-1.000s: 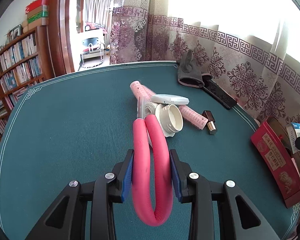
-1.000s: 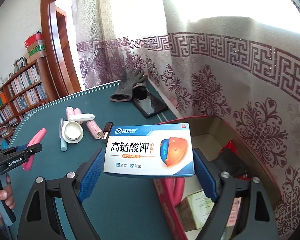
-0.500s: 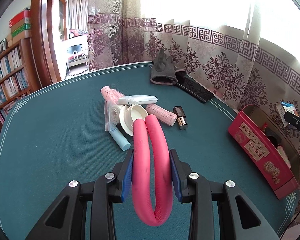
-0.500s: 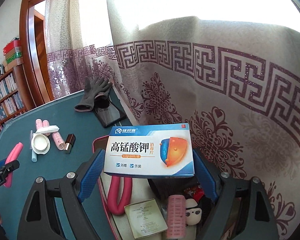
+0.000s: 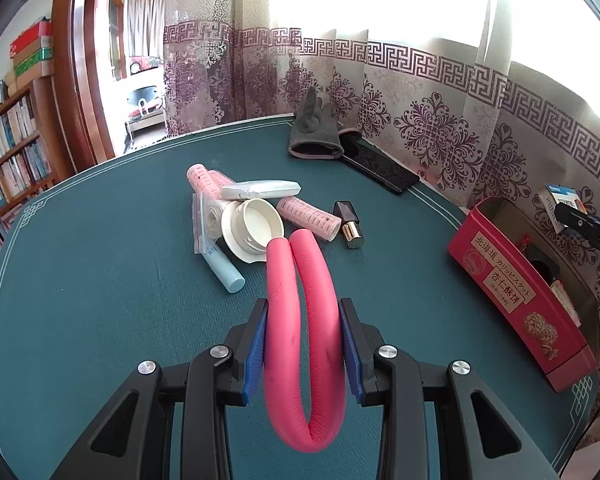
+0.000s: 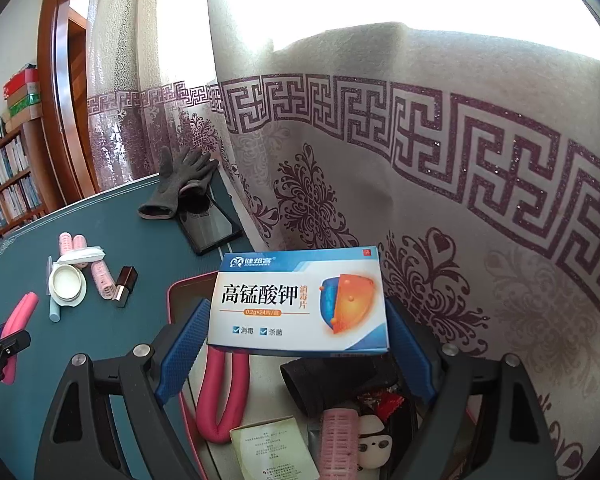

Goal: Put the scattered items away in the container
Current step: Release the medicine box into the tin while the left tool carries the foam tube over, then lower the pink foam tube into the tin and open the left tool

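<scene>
You have strong daylight pouring through the patterned curtain (image 5: 420, 92), and it blows out to pure white along the top of both views. The green table (image 5: 100, 280) is evenly lit, with soft, short shadows under the clutter. Both fisheye pictures bend straight lines hard toward the rims, and their corners go black. Focus is sharp throughout, with no motion blur.

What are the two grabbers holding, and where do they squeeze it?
Left gripper squeezes the folded pink foam tube across its two legs. Right gripper holds the medicine box by its short ends.
</scene>
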The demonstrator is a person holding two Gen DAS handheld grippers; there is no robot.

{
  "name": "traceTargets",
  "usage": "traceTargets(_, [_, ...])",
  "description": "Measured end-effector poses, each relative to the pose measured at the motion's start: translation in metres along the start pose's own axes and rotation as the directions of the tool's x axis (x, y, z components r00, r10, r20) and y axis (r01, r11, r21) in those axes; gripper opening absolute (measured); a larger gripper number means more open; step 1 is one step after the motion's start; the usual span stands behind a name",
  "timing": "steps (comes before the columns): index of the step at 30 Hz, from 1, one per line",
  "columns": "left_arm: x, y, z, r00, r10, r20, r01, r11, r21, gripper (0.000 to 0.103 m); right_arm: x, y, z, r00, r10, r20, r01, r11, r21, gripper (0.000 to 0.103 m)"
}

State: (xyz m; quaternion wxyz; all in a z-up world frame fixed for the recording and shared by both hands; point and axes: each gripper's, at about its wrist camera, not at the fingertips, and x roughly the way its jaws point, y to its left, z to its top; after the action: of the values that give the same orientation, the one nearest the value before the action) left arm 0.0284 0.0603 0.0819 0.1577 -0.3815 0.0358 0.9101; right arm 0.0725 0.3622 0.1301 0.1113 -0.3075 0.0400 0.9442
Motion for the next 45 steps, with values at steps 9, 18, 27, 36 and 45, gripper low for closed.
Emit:
traceTargets(9, [0.002,-0.001,-0.001,1.0,-0.002,-0.007,0.002,1.0,0.001,0.036,0.006,0.0,0.006,1.0,0.022,-0.007,-0.022,1.0,0.006,0.089])
traceTargets(18, [0.003,-0.007,0.0,1.0,-0.011,-0.012,0.011,1.0,0.017,0.036,0.004,0.0,0.0,1.0,0.008,-0.004,-0.008,1.0,-0.009,0.089])
traceTargets(27, [0.004,-0.028,0.006,0.999,-0.036,-0.009,0.037,0.998,0.053,0.036,-0.011,-0.004,-0.021,1.0,-0.018,0.003,0.018,0.999,-0.031,0.089])
traceTargets(36, [0.006,-0.075,0.025,0.993,-0.12,-0.005,0.119,0.986,0.118,0.036,-0.027,-0.01,-0.033,1.0,-0.011,0.021,0.011,0.999,-0.03,0.089])
traceTargets(45, [0.014,-0.143,0.052,0.975,-0.221,-0.003,0.216,0.952,0.215,0.036,-0.032,-0.026,-0.042,1.0,-0.009,0.023,0.009,1.0,-0.008,0.089])
